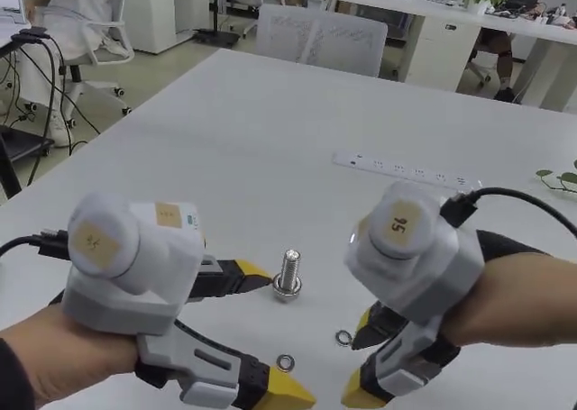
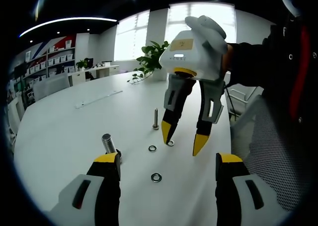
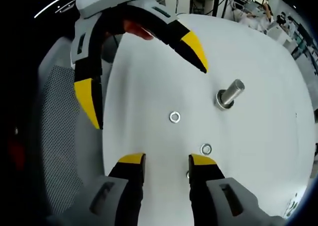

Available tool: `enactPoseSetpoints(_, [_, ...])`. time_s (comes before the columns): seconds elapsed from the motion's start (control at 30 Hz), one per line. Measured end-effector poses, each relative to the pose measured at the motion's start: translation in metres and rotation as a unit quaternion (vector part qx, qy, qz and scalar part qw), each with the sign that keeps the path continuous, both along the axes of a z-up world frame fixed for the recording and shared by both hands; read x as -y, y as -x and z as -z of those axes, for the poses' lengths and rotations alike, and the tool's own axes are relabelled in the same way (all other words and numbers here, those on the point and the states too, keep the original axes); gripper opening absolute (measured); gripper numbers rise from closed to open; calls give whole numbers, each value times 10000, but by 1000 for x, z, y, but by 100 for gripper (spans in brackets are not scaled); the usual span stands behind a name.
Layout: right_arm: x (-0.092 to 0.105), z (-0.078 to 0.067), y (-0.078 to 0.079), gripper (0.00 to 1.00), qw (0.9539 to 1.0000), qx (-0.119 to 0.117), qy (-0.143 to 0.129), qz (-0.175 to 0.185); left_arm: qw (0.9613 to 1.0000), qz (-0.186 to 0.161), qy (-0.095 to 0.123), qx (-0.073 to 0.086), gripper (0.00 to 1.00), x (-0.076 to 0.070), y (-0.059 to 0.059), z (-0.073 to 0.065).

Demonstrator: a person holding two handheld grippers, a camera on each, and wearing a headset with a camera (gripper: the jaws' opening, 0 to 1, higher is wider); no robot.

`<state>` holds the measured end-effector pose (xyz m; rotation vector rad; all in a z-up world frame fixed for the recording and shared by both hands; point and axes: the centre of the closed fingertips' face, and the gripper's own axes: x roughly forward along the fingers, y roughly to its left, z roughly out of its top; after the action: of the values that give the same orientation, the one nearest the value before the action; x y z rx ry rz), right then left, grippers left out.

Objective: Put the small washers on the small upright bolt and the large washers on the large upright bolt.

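Observation:
On the white table [image 1: 252, 131] the large bolt [image 1: 288, 275] stands upright between my two grippers. Two washers [image 1: 343, 339] [image 1: 286, 363] lie flat just in front of it. My left gripper [image 1: 275, 333] is open, its yellow tips either side of the nearer washer. My right gripper [image 1: 361, 360] is open, tips down beside the other washer. In the left gripper view the thin small bolt [image 2: 155, 119] stands behind three washers [image 2: 152, 148], with the right gripper [image 2: 185, 141] hovering over them. The right gripper view has the large bolt [image 3: 228, 94] and two washers [image 3: 174, 117].
A white power strip [image 1: 406, 169] lies on the table beyond the bolts. A mesh chair [image 1: 320, 39] stands at the far edge, and plant leaves [image 1: 563, 180] reach in at the right. Cables [image 1: 41, 95] hang at the left, where a person sits.

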<state>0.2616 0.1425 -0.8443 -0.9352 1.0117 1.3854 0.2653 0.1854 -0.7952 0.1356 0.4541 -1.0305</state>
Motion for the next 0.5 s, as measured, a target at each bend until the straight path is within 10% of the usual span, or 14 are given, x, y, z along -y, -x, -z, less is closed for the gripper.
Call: enactPoseSetpoints(0.5, [-44, 13, -5, 31, 9991, 80, 42, -405, 10000, -23, 26, 35, 78, -2, -1, -2])
